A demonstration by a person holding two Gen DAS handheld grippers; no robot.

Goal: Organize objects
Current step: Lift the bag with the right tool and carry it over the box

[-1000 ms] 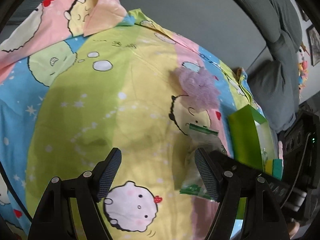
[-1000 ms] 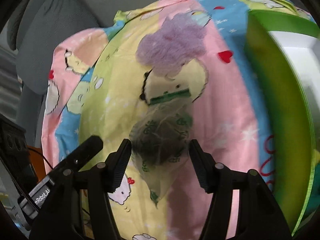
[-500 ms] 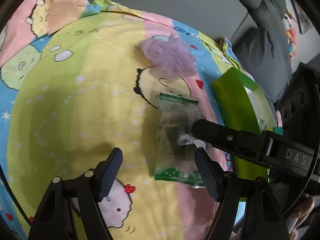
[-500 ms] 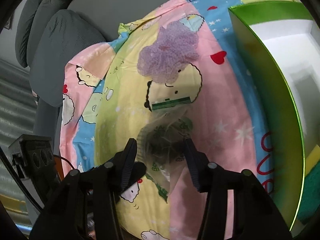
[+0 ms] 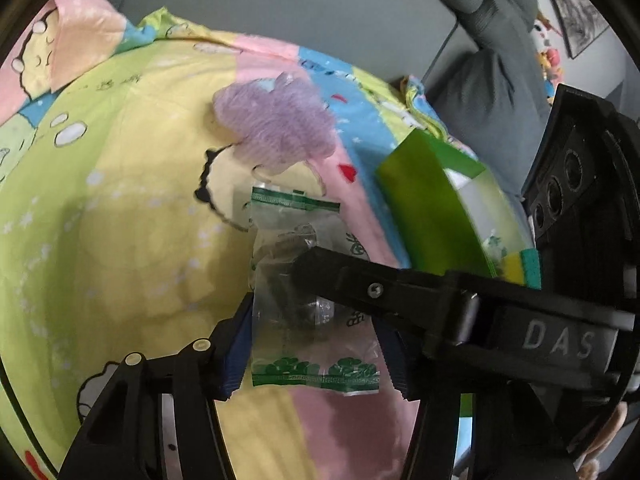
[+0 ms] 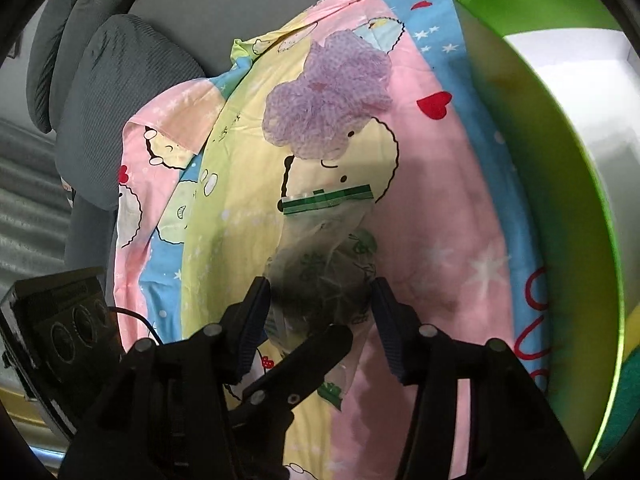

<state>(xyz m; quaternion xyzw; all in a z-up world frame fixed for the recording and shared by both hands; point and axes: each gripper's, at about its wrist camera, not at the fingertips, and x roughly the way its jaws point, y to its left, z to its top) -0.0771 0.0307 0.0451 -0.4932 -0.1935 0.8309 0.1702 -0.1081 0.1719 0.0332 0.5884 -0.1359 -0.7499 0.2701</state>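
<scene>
A: From the left wrist, the left gripper [image 5: 316, 350] has open fingers straddling the plastic bag [image 5: 304, 300] on the bed sheet [image 5: 120, 208].

B: It looks light, crinkly and slippery; pinch the dark lump.

A: From the right wrist, the right gripper [image 6: 320, 320] is also open around it; the green box [image 6: 560, 184] crowds the right, the purple puff [image 6: 328, 100] lies beyond.

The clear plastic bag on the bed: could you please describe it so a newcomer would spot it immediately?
On the cartoon-print sheet, left of the green box, just below the purple mesh puff, lies the clear plastic bag. Unlike its neighbours it is see-through, with green printed edges and something dark inside.
</scene>
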